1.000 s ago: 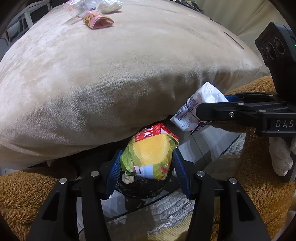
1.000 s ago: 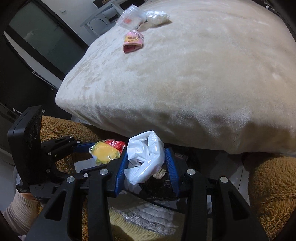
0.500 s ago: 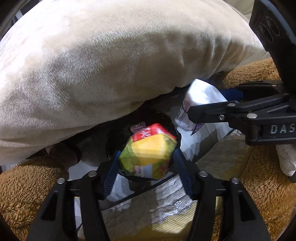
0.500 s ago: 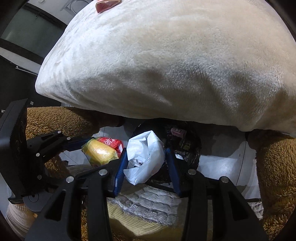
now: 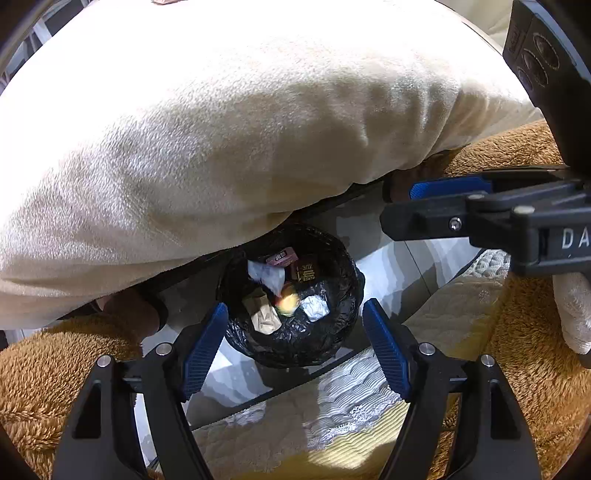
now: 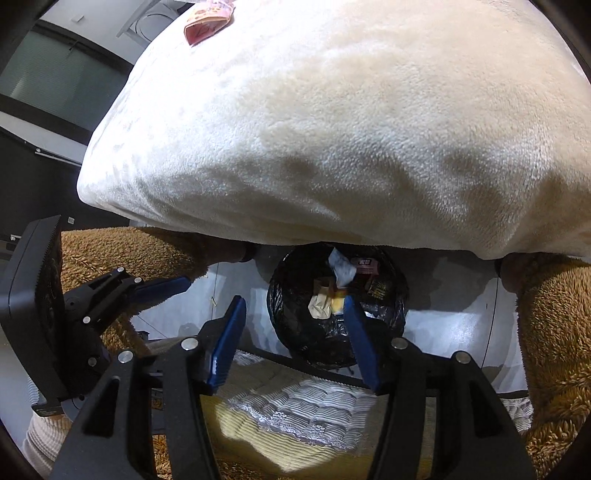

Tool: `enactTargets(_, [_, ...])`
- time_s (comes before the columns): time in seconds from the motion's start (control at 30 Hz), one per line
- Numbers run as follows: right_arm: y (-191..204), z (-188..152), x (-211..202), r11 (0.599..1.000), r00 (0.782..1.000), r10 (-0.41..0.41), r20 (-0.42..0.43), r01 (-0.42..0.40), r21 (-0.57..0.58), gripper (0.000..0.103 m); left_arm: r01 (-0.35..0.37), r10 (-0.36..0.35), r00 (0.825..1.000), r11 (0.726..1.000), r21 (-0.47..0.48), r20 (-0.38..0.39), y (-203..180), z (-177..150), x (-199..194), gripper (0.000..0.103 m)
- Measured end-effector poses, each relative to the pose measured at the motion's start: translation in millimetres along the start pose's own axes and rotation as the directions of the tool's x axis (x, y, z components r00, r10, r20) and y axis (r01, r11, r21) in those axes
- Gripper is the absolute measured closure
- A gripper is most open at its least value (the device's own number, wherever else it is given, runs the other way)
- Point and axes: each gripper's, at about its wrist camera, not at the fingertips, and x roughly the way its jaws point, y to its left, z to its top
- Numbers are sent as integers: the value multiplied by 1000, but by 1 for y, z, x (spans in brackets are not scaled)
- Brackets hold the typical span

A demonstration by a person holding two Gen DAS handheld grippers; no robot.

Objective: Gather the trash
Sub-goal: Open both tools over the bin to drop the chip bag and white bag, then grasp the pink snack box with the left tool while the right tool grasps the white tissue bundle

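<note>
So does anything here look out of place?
Yes: a pink wrapper lies on top of the big cream cushion, while other scraps sit in the black-lined bin below. Both grippers, left and right, are open.

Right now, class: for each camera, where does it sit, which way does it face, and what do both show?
Left wrist: on the left gripper, facing down at the bin; right gripper beside it.
Right wrist: on the right gripper, facing down at the bin; left gripper visible.
Shared: bin, cushion, both grippers open.

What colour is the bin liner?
Black, glossy and crinkled; the bin liner shows best in the left wrist view.
</note>
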Motion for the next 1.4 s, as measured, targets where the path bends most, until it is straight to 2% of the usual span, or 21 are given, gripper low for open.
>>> enactTargets(0.2, [2,-3,-15,999,998,36,59,-35,-22,47,4,-4,1000,1000,-9,29,3,4,-10,29])
enactTargets(0.37, [13,-3,-41,994,981,69,180,-53,-93,47,4,3,993,998,-57,122,13,2,-31,29])
enactTargets(0.5, [23,0,-68,985,950,108,293,-63,-161,47,33,-8,973,994,-104,232,23,3,-57,29])
enactTargets(0.6, [31,7,-83,976,931,108,348,-32,-217,47,52,-14,952,991,-119,305,32,9,-75,29])
enactTargets(0.77, [33,33,-98,974,912,98,399,-5,-228,47,97,-35,929,984,-150,369,48,32,-99,29])
enactTargets(0.87, [36,54,-106,974,906,100,412,-4,-227,47,145,-68,920,974,-176,385,59,48,-107,29])
enactTargets(1.03, [37,97,-108,967,902,80,425,33,-253,47,158,-69,915,968,-197,397,77,80,-116,29])
enactTargets(1.17, [35,127,-103,964,903,59,426,59,-259,47,164,-71,921,963,-216,383,90,107,-114,29])
enactTargets(1.27, [33,153,-98,965,906,56,419,58,-256,47,207,-111,926,948,-240,360,101,124,-106,29])
enactTargets(1.4, [33,186,-86,960,906,8,423,111,-258,36,232,-137,934,934,-270,330,110,143,-94,29])
